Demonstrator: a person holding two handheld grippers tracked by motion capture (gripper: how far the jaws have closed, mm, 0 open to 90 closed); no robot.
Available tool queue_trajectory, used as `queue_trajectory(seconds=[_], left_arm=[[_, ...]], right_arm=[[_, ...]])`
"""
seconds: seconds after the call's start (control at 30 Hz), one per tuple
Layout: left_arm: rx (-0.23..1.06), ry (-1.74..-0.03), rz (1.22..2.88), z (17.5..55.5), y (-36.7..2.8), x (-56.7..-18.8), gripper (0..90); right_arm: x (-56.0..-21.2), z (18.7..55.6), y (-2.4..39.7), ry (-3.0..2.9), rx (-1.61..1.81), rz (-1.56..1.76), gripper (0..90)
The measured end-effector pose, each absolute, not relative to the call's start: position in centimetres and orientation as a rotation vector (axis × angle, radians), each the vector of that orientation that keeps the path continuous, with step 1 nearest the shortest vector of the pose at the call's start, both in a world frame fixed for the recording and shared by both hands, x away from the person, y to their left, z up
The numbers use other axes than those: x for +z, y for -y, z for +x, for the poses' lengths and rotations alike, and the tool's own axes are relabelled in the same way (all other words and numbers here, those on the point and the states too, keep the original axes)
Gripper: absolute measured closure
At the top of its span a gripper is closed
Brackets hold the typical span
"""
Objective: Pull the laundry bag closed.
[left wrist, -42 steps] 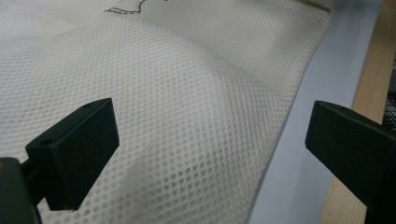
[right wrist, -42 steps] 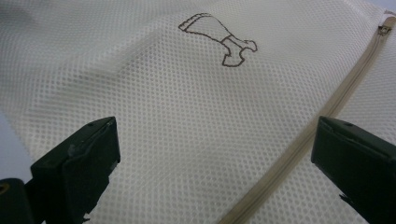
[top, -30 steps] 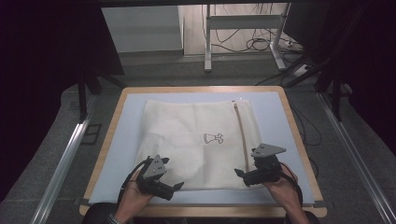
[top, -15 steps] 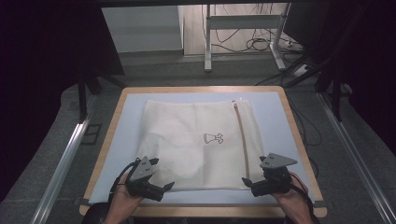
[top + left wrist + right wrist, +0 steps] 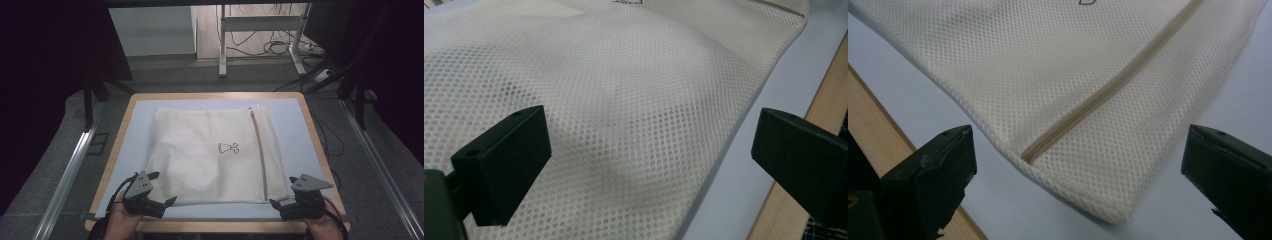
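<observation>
A cream mesh bag [image 5: 210,150] lies flat on the pale blue mat [image 5: 290,125], with a tan zipper [image 5: 257,150] along its right side and a small dark logo [image 5: 228,147]. My left gripper [image 5: 162,192] is open at the bag's near left corner, its jaws wide over the mesh [image 5: 634,125]. My right gripper [image 5: 277,206] is open just off the near right corner of the bag [image 5: 1108,205], where the zipper [image 5: 1098,100] ends. Nothing is between either pair of jaws.
The mat sits on a table with a wooden rim [image 5: 122,135]. Metal rails [image 5: 70,170] run along both sides on the grey floor. A desk frame [image 5: 260,35] and cables [image 5: 280,47] stand beyond the far edge.
Both grippers have drawn back toward the table's near edge, away from the bag's lower part, and spread slightly outward. The bag has not moved.
</observation>
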State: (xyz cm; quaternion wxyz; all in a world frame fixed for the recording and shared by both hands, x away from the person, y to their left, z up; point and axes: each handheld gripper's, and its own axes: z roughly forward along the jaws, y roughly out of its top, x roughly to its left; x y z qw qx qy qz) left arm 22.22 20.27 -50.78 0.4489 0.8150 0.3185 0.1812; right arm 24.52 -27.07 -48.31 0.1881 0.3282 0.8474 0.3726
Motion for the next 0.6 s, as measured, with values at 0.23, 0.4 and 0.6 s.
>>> queue_trajectory(seconds=[0.23,0.4,0.6], left_arm=[[0.441,-0.827,2.03,21.97,-20.99,-51.2,2.3],[0.43,-0.853,2.036,22.01,-21.32,-51.46,2.1],[0.437,-0.853,2.049,22.05,-21.2,-51.52,1.8]], right_arm=[[-48.85,23.85,27.61,-2.416,1.031,0.954,1.2],[-48.97,23.58,27.62,-2.434,1.024,0.953,1.2],[-49.01,23.62,27.67,-2.437,1.025,0.957,1.2]])
